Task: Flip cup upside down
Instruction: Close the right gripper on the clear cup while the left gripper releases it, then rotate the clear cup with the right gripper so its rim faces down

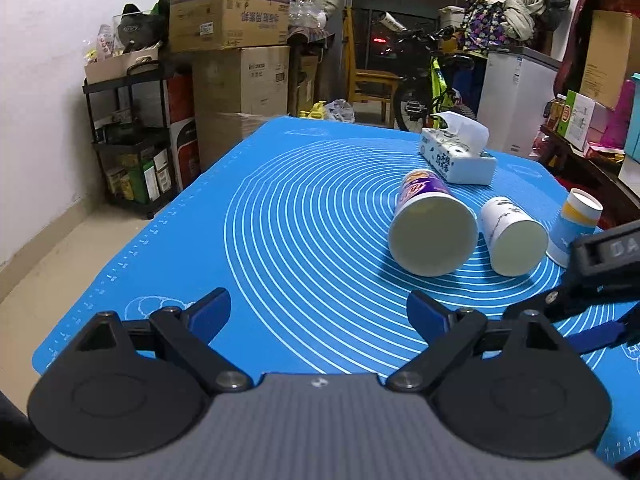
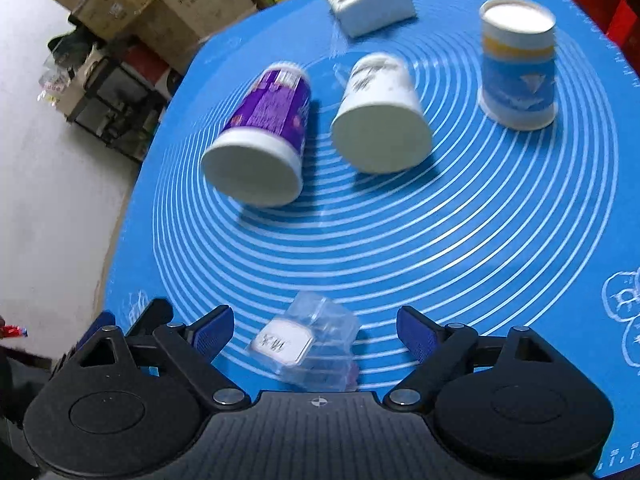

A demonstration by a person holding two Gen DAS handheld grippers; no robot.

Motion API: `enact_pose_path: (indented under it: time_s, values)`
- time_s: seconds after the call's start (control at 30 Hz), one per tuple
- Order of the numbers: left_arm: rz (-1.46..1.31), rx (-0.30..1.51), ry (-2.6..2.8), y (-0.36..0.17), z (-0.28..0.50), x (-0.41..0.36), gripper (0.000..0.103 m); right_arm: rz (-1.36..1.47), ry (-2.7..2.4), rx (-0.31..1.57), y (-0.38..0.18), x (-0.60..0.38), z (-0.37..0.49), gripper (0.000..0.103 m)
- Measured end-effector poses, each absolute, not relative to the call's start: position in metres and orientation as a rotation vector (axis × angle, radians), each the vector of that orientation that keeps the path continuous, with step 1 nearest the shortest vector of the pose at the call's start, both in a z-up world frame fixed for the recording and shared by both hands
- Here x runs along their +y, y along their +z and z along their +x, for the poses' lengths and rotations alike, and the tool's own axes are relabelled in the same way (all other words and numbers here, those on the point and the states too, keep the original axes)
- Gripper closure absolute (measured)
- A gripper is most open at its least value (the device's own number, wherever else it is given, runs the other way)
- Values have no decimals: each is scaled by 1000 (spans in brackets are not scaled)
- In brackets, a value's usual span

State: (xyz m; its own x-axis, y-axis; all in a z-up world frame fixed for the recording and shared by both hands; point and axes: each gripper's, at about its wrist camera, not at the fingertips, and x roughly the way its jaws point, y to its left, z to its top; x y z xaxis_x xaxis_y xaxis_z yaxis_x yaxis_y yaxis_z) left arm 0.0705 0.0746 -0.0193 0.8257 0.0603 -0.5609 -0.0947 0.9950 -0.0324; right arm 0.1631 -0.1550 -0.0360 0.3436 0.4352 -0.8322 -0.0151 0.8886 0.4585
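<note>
Three paper cups stand on the blue mat [image 1: 280,208]. The purple cup [image 1: 432,228] and the white cup [image 1: 512,236] stand upright with their mouths up. The blue-and-yellow cup [image 1: 572,224] stands upside down, base up. They also show in the right wrist view: purple cup [image 2: 260,140], white cup [image 2: 380,120], blue-and-yellow cup [image 2: 518,68]. My left gripper [image 1: 320,312] is open and empty, well short of the cups. My right gripper [image 2: 316,330] is open and empty, above the mat's near part; it shows in the left wrist view [image 1: 600,312].
A tissue box [image 1: 456,156] lies behind the cups. A small clear plastic packet [image 2: 308,344] lies on the mat between my right fingers. Cardboard boxes [image 1: 236,40], a black shelf rack [image 1: 132,144], a bicycle and a white appliance stand beyond the table.
</note>
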Motion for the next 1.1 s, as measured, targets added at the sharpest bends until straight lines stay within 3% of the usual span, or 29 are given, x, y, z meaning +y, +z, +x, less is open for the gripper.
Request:
enact_pose_path:
  time_s: [0.53, 0.6, 0.73, 0.8, 1.1]
  values:
    - [-74, 590, 74, -20, 69, 75, 9, 514, 276, 1265, -56, -157, 172, 15]
    - [-73, 589, 74, -20, 69, 75, 9, 503, 272, 1259, -55, -155, 173, 25]
    - [-75, 591, 77, -20, 69, 74, 9, 482, 284, 1261, -55, -151, 174, 30]
    - [-79, 593, 78, -20, 68, 73, 9, 501, 313, 1270, -57, -150, 174, 38]
    - [-88, 598, 78, -21, 66, 74, 9, 480, 346, 1229, -54, -147, 168, 40]
